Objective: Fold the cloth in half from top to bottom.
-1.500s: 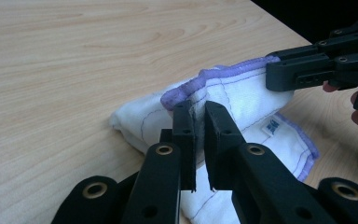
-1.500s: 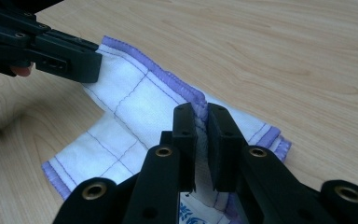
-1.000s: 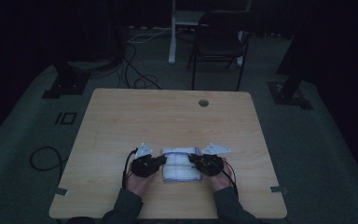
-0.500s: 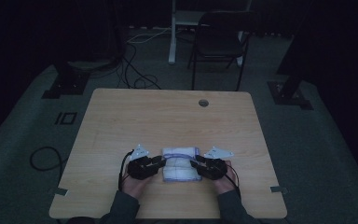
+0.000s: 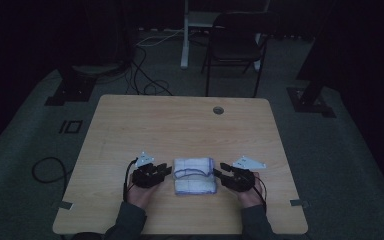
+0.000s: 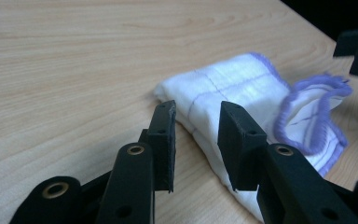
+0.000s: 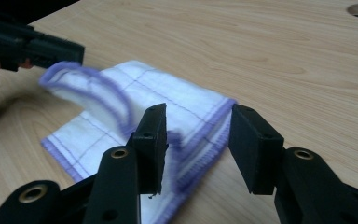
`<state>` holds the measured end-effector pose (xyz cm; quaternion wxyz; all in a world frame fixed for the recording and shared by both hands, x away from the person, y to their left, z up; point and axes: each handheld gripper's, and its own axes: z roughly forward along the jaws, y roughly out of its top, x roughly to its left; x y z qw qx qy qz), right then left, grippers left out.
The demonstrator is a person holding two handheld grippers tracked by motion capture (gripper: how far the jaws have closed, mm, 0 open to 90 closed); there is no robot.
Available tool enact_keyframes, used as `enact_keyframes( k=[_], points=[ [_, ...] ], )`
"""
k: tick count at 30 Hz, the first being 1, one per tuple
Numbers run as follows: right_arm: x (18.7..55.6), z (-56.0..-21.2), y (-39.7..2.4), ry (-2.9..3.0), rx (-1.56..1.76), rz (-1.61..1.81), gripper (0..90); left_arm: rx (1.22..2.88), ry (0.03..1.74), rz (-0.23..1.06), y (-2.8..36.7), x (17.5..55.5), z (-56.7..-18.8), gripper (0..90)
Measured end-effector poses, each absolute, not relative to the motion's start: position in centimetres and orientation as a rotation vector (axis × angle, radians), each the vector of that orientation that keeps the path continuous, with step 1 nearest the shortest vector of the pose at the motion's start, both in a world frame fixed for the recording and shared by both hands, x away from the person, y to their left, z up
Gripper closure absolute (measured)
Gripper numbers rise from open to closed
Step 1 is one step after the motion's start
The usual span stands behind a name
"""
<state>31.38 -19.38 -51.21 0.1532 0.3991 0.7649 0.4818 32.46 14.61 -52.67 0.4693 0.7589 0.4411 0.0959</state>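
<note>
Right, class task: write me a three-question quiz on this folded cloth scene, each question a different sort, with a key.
1. True or false: the left tool is clamped on the white cloth.
2. Multiple choice: the cloth's edging is A) red, B) purple, C) green.
3. Short answer: what round feature sits in the wooden table near its far edge?

Key
1. False: its jaws stand apart, having just been opening, beside the cloth's edge.
2. B.
3. A cable hole.
</note>
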Motion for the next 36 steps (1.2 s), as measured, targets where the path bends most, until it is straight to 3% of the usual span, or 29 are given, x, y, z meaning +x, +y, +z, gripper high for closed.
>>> enact_keyframes(
  k=[15,36],
  points=[
    [32.7,-52.9,-22.0,2.141,1.275,1.280,56.5,1.970,1.038,0.281,13.6,31.4,-53.7,63.0],
    [34.2,-54.0,-23.3,2.107,1.373,1.197,55.1,1.921,1.113,0.306,15.9,32.5,-53.4,62.1]
  ],
)
